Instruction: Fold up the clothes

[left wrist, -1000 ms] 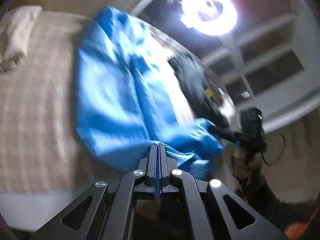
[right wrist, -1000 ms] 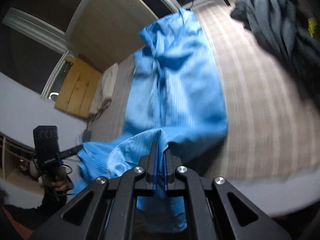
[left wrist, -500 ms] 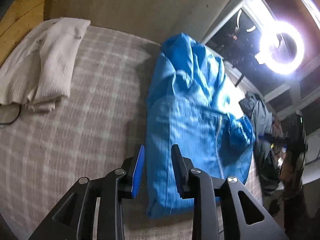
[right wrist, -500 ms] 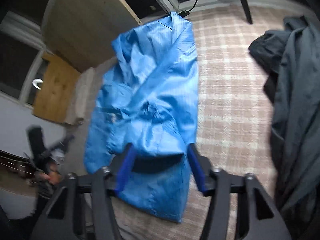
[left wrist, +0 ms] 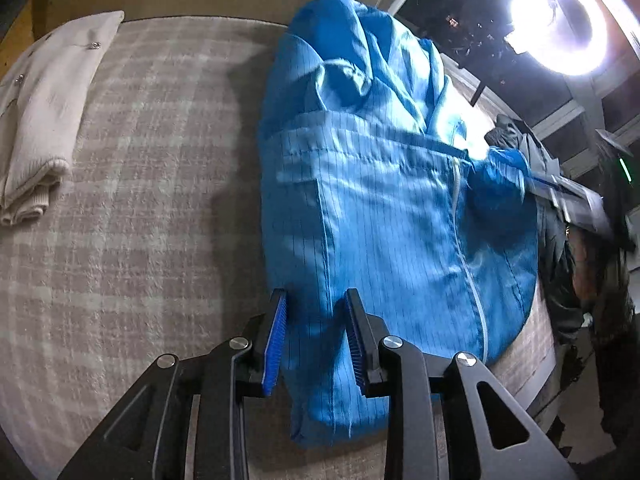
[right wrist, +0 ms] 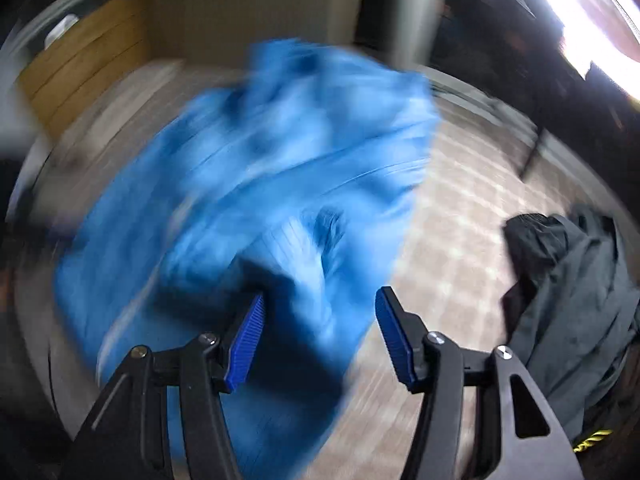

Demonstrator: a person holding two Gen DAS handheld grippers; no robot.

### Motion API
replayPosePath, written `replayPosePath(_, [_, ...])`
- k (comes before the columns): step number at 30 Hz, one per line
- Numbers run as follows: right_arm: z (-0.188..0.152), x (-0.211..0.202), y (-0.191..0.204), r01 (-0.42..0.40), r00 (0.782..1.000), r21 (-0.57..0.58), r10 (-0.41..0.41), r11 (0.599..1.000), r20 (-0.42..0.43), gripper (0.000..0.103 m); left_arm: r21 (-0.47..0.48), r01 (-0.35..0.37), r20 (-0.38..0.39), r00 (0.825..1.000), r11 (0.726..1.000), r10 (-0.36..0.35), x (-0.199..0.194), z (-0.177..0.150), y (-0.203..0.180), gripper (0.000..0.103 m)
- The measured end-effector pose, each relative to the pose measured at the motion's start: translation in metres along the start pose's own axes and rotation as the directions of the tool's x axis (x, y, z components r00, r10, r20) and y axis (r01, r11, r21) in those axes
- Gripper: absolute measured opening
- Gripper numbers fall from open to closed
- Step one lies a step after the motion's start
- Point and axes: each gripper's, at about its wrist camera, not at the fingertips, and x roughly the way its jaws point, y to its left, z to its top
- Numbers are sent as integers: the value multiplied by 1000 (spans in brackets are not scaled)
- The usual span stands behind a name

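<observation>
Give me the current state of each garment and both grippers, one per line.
blue jacket: lying on the plaid cover, partly folded and rumpled, zipper side up.
left gripper: open, jaws straddling the jacket's near edge, not clamped.
right gripper: open wide, over the jacket's edge, view blurred.
white garment: folded, at the cover's far left.
dark garments: unfolded heap to the right.
plaid cover: spread flat.

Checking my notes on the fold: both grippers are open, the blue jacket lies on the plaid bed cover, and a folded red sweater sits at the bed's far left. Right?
Not quite: the folded sweater is cream-white, not red, as the left wrist view shows. The rest holds: the left gripper and right gripper are open, and the blue jacket lies on the plaid bed cover.
</observation>
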Motion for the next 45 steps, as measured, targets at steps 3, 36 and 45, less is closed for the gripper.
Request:
replayPosePath(3, [-3, -12, -32, -76, 997, 126, 75, 989, 11, 56, 23, -3, 3, 1000, 1000, 3, -5, 0, -4, 27])
replayPosePath(36, [-7, 46, -25, -394, 906, 83, 402, 916, -134, 4, 112, 207, -9, 978, 972, -208, -1, 40, -13, 2])
replayPosePath(45, [12, 60, -38, -202, 971, 52, 207, 978, -120, 25, 136, -19, 8, 1000, 991, 18, 5, 28, 15, 16])
